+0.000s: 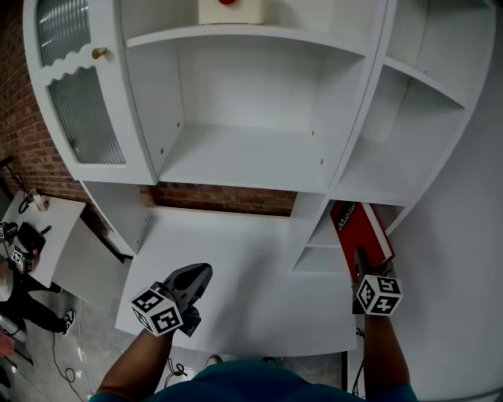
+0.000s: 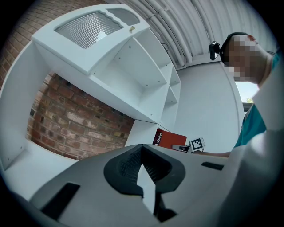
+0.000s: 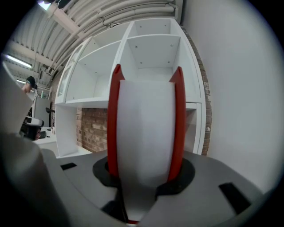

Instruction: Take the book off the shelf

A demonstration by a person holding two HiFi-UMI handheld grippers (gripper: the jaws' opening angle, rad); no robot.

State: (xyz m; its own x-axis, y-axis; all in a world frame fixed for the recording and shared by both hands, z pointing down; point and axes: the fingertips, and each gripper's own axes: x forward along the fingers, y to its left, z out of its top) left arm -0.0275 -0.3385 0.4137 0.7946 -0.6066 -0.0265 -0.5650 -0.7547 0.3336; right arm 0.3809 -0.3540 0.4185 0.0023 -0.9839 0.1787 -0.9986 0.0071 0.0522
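The red book (image 1: 361,230) with white lettering on its spine is tilted just in front of the low right compartments (image 1: 313,245) of the white shelf unit. My right gripper (image 1: 360,265) is shut on its near end. In the right gripper view the book (image 3: 146,128) stands on edge, its white page block facing me, and the right gripper (image 3: 144,172) presses both red covers. My left gripper (image 1: 196,276) hovers over the white desk surface (image 1: 244,259), shut and holding nothing. In the left gripper view the left gripper (image 2: 142,153) has its pads touching, and the book (image 2: 171,139) shows far off.
The shelf unit has a wide bare middle shelf (image 1: 244,153) and a ribbed-glass door (image 1: 78,110) at the left. A cream box (image 1: 228,9) stands on the top shelf. A brick wall (image 1: 224,198) shows behind. A side table (image 1: 51,235) and a person's legs (image 1: 31,310) are at far left.
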